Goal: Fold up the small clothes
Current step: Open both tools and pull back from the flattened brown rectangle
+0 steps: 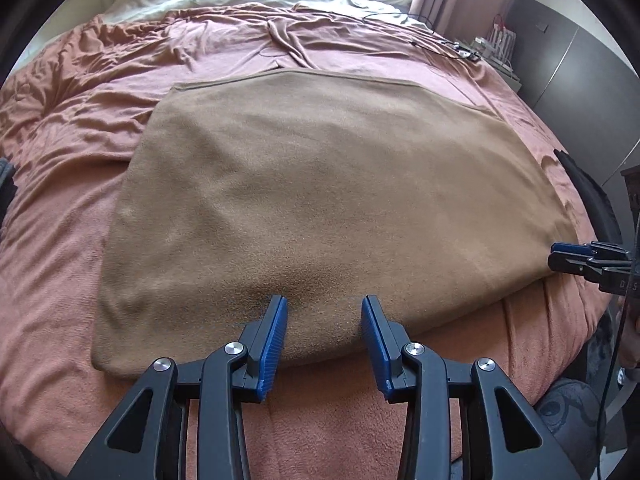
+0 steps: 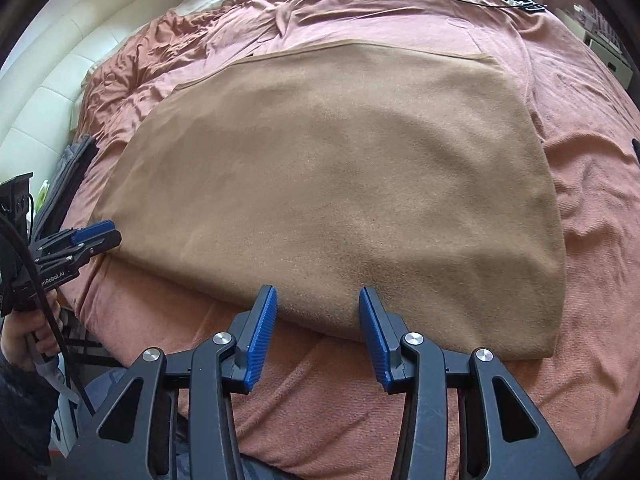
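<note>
A tan cloth (image 1: pixel 320 184) lies spread flat on the pink bedspread (image 1: pixel 72 128), its near edge rounded like a fold. My left gripper (image 1: pixel 325 302) stands open just over that near edge, toward the cloth's left corner, with nothing between its blue pads. In the right wrist view the same tan cloth (image 2: pixel 340 168) fills the middle, and my right gripper (image 2: pixel 318 292) is open above the near edge, toward the right corner. Each gripper shows in the other's view: the right gripper (image 1: pixel 560 255) by the cloth's right corner, the left gripper (image 2: pixel 98 234) by its left corner.
A black cable with a small device (image 1: pixel 460 46) lies at the bed's far right. Dark garments (image 2: pixel 68 172) sit at the bed's left edge, and a dark cloth (image 1: pixel 588 196) at its right. A white padded wall (image 2: pixel 52 80) is on the left, grey cabinets (image 1: pixel 560 60) on the right. A hand (image 2: pixel 20 344) holds the left gripper.
</note>
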A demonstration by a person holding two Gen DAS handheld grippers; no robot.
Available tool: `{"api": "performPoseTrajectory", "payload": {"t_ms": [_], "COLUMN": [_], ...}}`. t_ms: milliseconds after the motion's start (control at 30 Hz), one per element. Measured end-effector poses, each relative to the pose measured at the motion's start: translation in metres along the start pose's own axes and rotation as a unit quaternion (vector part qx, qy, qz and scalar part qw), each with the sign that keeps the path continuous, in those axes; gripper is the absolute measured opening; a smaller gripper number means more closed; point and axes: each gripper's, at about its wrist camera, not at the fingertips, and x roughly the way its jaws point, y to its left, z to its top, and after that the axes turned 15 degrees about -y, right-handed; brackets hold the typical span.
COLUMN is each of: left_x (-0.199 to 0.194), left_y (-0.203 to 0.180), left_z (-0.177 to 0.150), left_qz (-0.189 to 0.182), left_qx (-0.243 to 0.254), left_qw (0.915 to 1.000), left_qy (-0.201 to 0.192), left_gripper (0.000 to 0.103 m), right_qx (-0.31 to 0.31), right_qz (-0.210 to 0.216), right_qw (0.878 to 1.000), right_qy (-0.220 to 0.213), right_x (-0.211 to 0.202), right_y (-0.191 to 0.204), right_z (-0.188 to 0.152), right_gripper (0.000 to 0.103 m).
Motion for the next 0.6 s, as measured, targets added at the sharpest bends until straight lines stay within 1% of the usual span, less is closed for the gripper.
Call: {"api": "performPoseTrajectory", "payload": {"t_ms": [100, 167, 233, 300, 367, 500, 567, 600], "left_x": [0.009, 0.012, 0.010, 0.007, 0.002, -0.011, -0.016, -0.019], "left_y": [-0.001, 0.000, 0.000, 0.002, 0.006, 0.019, 0.031, 0.037], "left_z": [-0.007, -0.012, -0.012, -0.010, -0.007, -0.004, -0.004, -0.004], "left_qz": [0.005, 0.008, 0.008, 0.005, 0.001, 0.009, 0.015, 0.018], "left_qx": [-0.004, 0.002, 0.004, -0.004, -0.015, -0.024, -0.036, -0.044], "left_qw": [0.9998, 0.9996, 0.9997, 0.9996, 0.9997, 0.9996, 0.9992, 0.9989], "left_qy": [0.019, 0.026, 0.025, 0.027, 0.021, 0.009, 0.004, 0.002], "left_gripper": [0.041, 0.041, 0.041, 0.041, 0.041, 0.041, 0.041, 0.041], "right_qx": [0.004, -0.006, -0.012, -0.003, -0.006, -0.027, -0.036, -0.041], "right_qz": [-0.008, -0.012, -0.015, -0.010, -0.005, 0.003, 0.013, 0.018], "right_qw": [1.000, 0.999, 0.999, 0.999, 0.999, 0.999, 0.998, 0.997], "right_qy": [0.027, 0.044, 0.047, 0.045, 0.041, 0.044, 0.054, 0.060], "right_x": [0.013, 0.018, 0.016, 0.013, 0.010, 0.014, 0.020, 0.025], "right_y": [-0.001, 0.000, 0.002, 0.004, 0.012, 0.037, 0.050, 0.056], "right_z": [-0.006, -0.007, 0.000, 0.009, 0.016, 0.025, 0.025, 0.025], "right_gripper": [0.040, 0.040, 0.039, 0.037, 0.037, 0.037, 0.032, 0.031]}}
